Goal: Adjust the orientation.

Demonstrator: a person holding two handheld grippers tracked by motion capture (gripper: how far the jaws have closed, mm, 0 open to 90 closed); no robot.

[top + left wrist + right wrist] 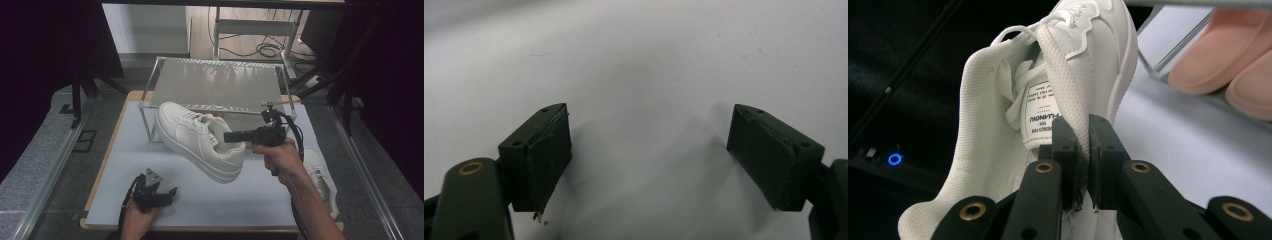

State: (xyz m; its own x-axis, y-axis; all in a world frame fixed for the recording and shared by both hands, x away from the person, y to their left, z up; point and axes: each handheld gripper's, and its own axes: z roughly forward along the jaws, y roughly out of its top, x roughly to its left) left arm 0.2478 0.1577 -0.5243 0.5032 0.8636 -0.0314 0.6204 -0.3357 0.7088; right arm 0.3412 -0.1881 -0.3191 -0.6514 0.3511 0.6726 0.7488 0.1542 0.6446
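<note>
Currently lifting white sneaker [200,142] clear of table [120,195], in front of metal rack [215,82]. Right gripper [1084,150] clamped on the collar wall beside the tongue, jaws nearly together with only the fabric between. Sneaker hanging tilted, toe toward the rack's left leg, heel lower and nearer the person. Left gripper [162,192] resting low near the table's front edge, well apart from the rack, jaws apart with nothing between.

Judged step: carrying the sneaker up toward the rack. To do well:
- keep the clamp firm; the bite is thin, on soft mesh, and could slip if swung
- raise the toe enough to clear the rack's front rail before moving in
- level the sole before setting down
- left gripper free to steady the heel if the shoe swings

View differences:
- right gripper view: printed label [1043,107] inside the tongue, exact bite of the pads [1070,155], and pink shoes [1233,60] under the rack
- high view: second white sneaker [317,172] lying right of the rack beside the right forearm, plus the whole rack top
- left gripper view: bare table surface between the spread jaws
</note>
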